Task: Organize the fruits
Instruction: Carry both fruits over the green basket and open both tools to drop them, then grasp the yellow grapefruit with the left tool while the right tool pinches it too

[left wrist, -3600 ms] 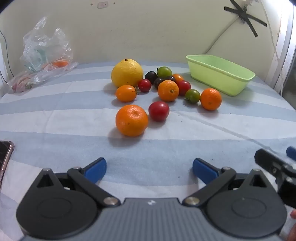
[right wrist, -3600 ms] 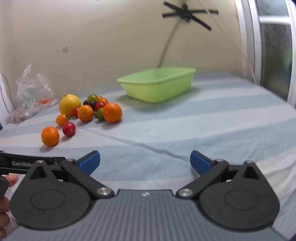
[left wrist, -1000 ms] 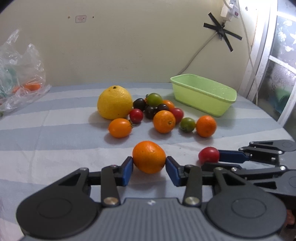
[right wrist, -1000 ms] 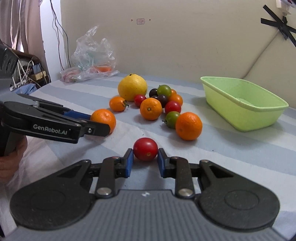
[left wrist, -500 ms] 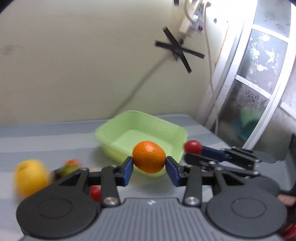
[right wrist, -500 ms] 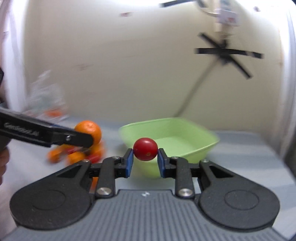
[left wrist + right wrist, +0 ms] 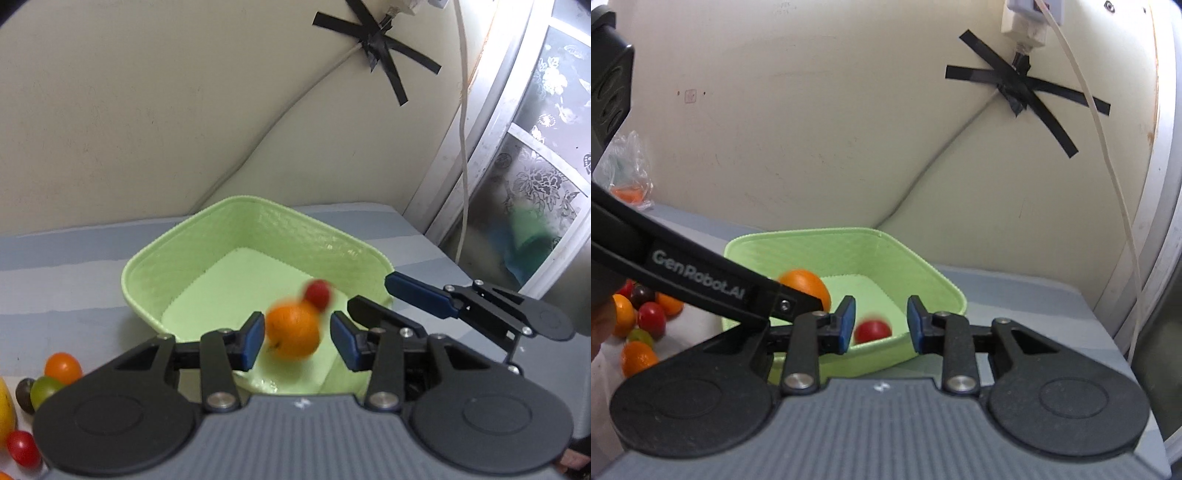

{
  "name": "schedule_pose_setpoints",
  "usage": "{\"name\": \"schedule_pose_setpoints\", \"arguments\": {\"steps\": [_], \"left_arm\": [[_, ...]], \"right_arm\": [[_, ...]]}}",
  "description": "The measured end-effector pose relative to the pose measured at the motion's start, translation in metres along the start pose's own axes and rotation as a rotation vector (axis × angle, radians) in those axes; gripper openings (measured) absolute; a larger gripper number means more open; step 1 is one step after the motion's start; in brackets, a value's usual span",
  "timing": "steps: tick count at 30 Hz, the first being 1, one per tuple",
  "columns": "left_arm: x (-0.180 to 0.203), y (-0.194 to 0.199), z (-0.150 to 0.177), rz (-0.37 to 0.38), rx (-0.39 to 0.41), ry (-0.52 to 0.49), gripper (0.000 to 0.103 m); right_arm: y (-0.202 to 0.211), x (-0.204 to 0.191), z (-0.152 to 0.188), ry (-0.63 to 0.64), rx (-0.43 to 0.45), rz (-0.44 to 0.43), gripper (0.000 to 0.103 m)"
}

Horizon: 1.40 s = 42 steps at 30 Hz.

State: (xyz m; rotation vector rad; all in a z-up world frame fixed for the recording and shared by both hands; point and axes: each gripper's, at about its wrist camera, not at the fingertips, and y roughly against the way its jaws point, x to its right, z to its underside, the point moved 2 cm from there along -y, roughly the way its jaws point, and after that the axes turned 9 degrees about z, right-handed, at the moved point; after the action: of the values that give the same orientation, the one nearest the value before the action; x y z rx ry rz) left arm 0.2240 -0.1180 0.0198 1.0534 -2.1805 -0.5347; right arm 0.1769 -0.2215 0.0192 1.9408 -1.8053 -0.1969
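Both of my hand-held grippers hang over the green basket [image 7: 207,236] with their blue pads spread apart, gripping nothing. Nearest me, between the parted fingers of the left hand-held gripper [image 7: 297,341], I see the orange [image 7: 293,331] blurred and clear of both pads, over the near end of the basket's floor. Just beyond it, and looking as if it touches its upper right edge, is the red tomato [image 7: 317,293], also blurred; in my right wrist view it lies between the open fingers of the right hand-held gripper [image 7: 881,325], low inside the basket's near wall. To the near left, on the striped worktop [image 7: 55,291], the other fruits [image 7: 48,384] stay in a loose cluster outside the basket. Farthest off, black tape [image 7: 380,48] pins a white cable to the wall.
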Motion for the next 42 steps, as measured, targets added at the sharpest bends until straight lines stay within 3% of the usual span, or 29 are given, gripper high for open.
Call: {"name": "schedule_pose_setpoints", "arguments": {"steps": [4,7,11,14,19,23,26,30,34,37,42], "left_arm": [[0.000,0.041,-0.003,0.048,0.050,0.003,0.042],[-0.019,0.100,0.003,0.084,0.126,0.031,0.043],[-0.073,0.182,0.019,-0.043,0.224,0.085,0.051],[-0.125,0.219,0.033,-0.136,0.245,0.178,0.055],[-0.178,0.216,0.053,-0.028,0.220,0.332,0.060],[-0.195,0.199,0.056,-0.001,0.210,0.365,0.078],[-0.200,0.188,0.055,0.020,0.213,0.386,0.084],[-0.209,0.174,0.062,0.017,0.183,0.412,0.083],[-0.206,0.160,0.067,0.016,0.145,0.413,0.066],[-0.201,0.160,0.068,-0.001,0.146,0.434,0.064],[-0.143,0.193,0.055,0.012,0.225,0.319,0.064]], "right_arm": [[0.018,0.010,-0.005,-0.077,0.031,-0.005,0.040],[0.042,0.014,-0.018,-0.134,0.058,-0.063,0.040],[0.068,-0.017,-0.038,-0.108,0.062,-0.247,0.042],[0.065,-0.068,-0.047,-0.044,0.024,-0.407,0.052],[0.039,-0.167,-0.037,0.160,-0.025,-0.482,0.056],[0.015,-0.207,-0.033,0.233,-0.070,-0.502,0.061],[-0.003,-0.219,-0.037,0.251,-0.113,-0.523,0.067],[-0.018,-0.230,-0.035,0.259,-0.137,-0.520,0.070],[-0.025,-0.237,-0.032,0.267,-0.142,-0.517,0.069],[-0.020,-0.237,-0.033,0.240,-0.133,-0.497,0.067],[0.028,-0.208,-0.040,0.187,0.018,-0.464,0.067]]}}
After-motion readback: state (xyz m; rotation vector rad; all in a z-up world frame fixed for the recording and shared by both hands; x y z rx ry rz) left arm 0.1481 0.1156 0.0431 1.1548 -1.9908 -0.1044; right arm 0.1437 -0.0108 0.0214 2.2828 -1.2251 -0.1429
